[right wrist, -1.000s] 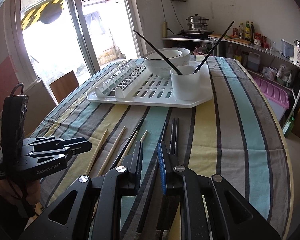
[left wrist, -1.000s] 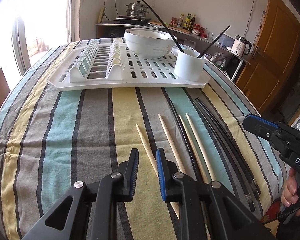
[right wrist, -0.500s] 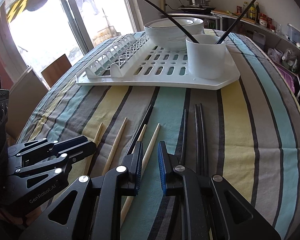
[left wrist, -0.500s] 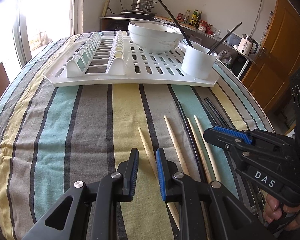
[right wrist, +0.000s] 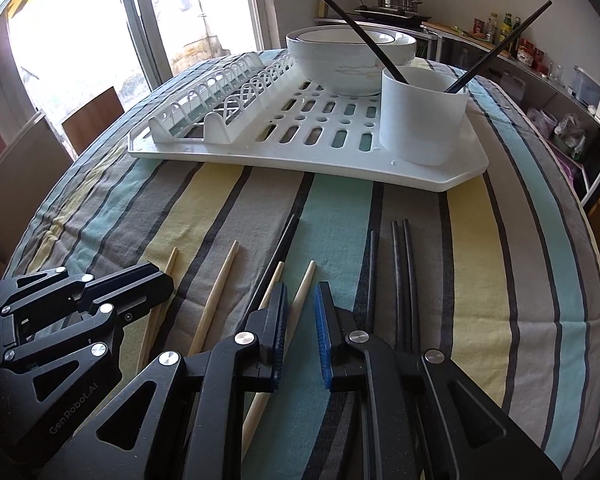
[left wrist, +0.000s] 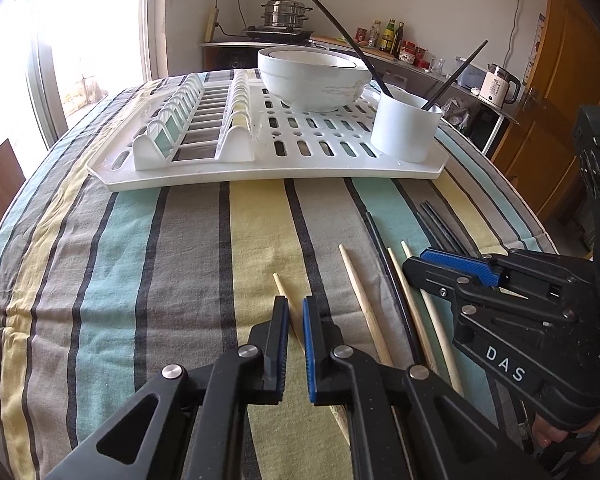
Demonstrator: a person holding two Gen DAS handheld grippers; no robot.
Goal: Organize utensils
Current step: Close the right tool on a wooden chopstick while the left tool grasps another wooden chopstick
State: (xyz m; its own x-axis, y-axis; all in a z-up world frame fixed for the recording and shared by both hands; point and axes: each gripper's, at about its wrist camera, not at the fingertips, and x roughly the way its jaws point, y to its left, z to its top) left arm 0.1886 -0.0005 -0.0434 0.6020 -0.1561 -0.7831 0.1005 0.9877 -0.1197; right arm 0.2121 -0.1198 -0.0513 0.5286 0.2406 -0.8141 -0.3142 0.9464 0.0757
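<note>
Your round table wears a striped cloth [left wrist: 148, 264] in grey, teal and pale yellow, and at its far side sits the white slotted plastic drying rack [left wrist: 308, 148] with a stack of white ceramic bowls [left wrist: 314, 80] on it and, at its near right corner, a white cylindrical utensil cup [right wrist: 422, 118] in which two long black chopsticks [right wrist: 496, 50] lean apart. On the cloth in front of you lie the loose pieces, roughly side by side and pointing toward the rack: four pale wooden chopsticks [right wrist: 220, 292], one black chopstick [right wrist: 278, 252] lying among them, and a cluster of black chopsticks [right wrist: 402, 276] to the right. Your left gripper [left wrist: 295, 312] is low over the leftmost wooden chopstick [left wrist: 281, 286]; its jaws have just been closing and now stand nearly together, the stick running between the pads, though you cannot tell whether they press on it. Your right gripper [right wrist: 301, 296] hangs over the rightmost wooden chopstick [right wrist: 304, 288], its jaws narrow, having just closed a little, with the stick passing under the gap between them and clear space on both sides
</note>
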